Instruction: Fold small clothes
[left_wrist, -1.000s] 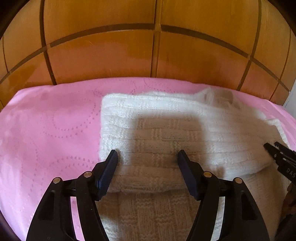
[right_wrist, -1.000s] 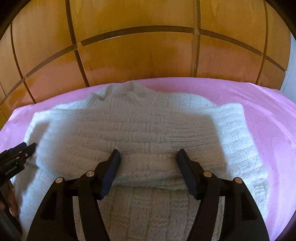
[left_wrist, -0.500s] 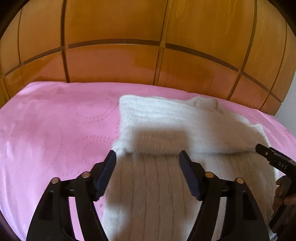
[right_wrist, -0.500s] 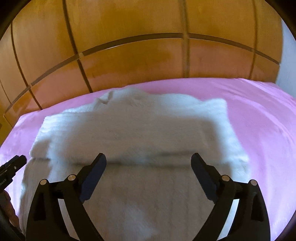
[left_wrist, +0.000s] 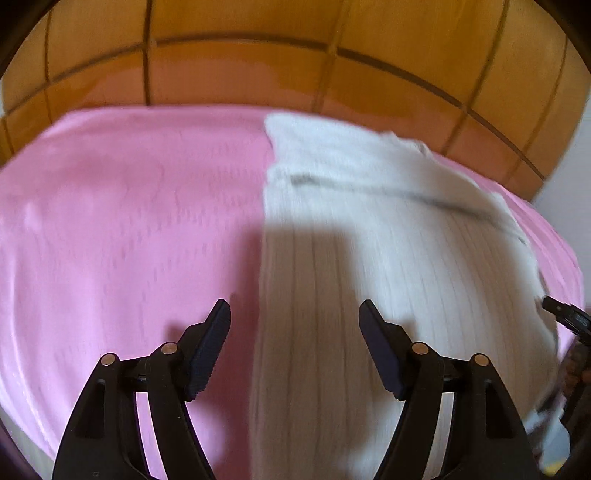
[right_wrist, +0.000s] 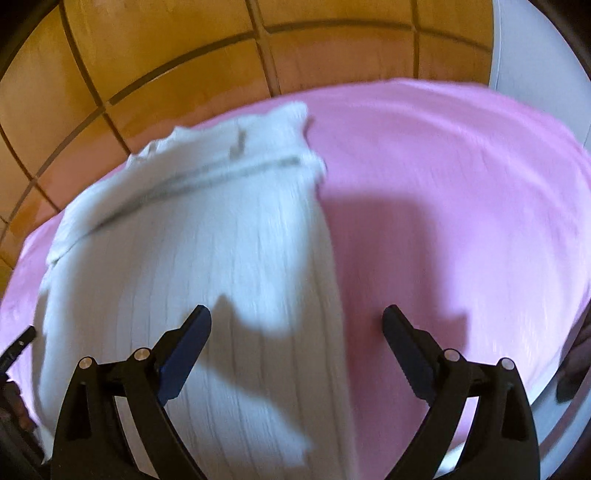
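My left hand-held gripper (left_wrist: 293, 332) and right hand-held gripper (right_wrist: 297, 334) are both spread, holding nothing. The cream ribbed knit sweater (left_wrist: 388, 266) lies on the pink bed (left_wrist: 122, 221), long axis running away toward the wooden headboard (left_wrist: 258, 59); each gripper straddles one long edge.

- I see a bed covered by a pink sheet (left_wrist: 122, 229), which ends against a panelled wooden headboard (left_wrist: 258, 70).
- A white knitted garment (left_wrist: 369, 258) lies flat on the sheet, its far folded end just short of the headboard.
- Bare sheet borders the garment on both sides.
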